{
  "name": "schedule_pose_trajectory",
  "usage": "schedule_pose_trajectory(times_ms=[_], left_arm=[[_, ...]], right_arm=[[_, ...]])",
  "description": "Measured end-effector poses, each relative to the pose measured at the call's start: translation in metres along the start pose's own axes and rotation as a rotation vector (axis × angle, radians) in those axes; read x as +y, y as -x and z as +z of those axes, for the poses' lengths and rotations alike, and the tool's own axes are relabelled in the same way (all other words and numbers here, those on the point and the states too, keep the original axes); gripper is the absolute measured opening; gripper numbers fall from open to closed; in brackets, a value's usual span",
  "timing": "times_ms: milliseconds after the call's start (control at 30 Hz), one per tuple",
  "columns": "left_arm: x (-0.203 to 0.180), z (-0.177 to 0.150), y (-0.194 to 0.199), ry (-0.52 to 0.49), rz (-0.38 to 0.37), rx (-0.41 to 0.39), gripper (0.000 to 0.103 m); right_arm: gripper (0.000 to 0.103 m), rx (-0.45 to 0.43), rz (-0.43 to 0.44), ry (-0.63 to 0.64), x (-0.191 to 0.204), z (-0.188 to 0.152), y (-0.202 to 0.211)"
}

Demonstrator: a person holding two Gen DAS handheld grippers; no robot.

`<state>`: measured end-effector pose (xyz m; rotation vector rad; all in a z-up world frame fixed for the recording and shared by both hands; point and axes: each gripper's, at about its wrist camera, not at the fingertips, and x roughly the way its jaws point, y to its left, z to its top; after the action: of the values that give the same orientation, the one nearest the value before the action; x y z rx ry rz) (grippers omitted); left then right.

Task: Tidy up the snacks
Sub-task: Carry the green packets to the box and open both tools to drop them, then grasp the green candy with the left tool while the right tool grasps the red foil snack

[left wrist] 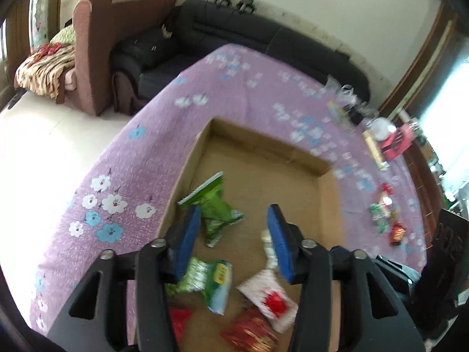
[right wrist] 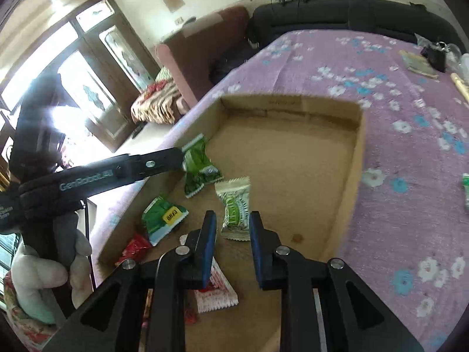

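Note:
An open cardboard box (left wrist: 331,193) (right wrist: 356,158) lies on a purple flowered cloth. Several snack packets lie on its floor: a dark green one (left wrist: 217,205) (right wrist: 199,167), a green one with a yellow label (left wrist: 218,275) (right wrist: 164,220), a white and red one (left wrist: 269,299) (right wrist: 215,290) and red ones (left wrist: 249,333) (right wrist: 134,248). My left gripper (left wrist: 233,209) hangs open over the box, its left fingertip beside the dark green packet. My right gripper (right wrist: 232,215) stands narrowly open. The lower end of a cream and green packet (right wrist: 236,205) lies between its tips; the pads do not press on it.
More loose packets (left wrist: 384,208) (right wrist: 465,187) lie on the cloth right of the box. Keys and a booklet (right wrist: 419,63) sit at the far corner. A black sofa (left wrist: 263,35) and a brown armchair (left wrist: 96,44) stand beyond. A gloved hand (right wrist: 44,264) holds the left gripper.

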<state>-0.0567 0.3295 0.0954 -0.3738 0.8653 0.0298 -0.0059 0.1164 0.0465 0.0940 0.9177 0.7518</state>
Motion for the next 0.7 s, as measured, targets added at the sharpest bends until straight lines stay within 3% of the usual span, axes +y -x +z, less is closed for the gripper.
schedule_pose_trajectory(times_ms=[167, 300, 367, 500, 700], left_arm=[[-0.038, -0.008, 0.034, -0.061, -0.101, -0.05, 0.064], [-0.078, -0.015, 0.035, -0.111, -0.204, -0.031, 0.066], [-0.099, -0.018, 0.026, -0.133, -0.234, -0.008, 0.066], [-0.139, -0.024, -0.004, -0.155, -0.274, 0.073, 0.066], [-0.182, -0.031, -0.048, -0.127, -0.293, 0.162, 0.066]], right_arm=[[0.021, -0.117, -0.03, -0.094, -0.06, -0.002, 0.076], [0.03, -0.231, -0.171, -0.24, -0.147, -0.013, 0.148], [0.035, -0.246, -0.251, -0.319, -0.188, -0.024, 0.17], [0.037, -0.226, -0.278, -0.444, -0.238, -0.041, 0.175], [0.042, -0.179, -0.298, -0.455, -0.255, -0.041, 0.149]])
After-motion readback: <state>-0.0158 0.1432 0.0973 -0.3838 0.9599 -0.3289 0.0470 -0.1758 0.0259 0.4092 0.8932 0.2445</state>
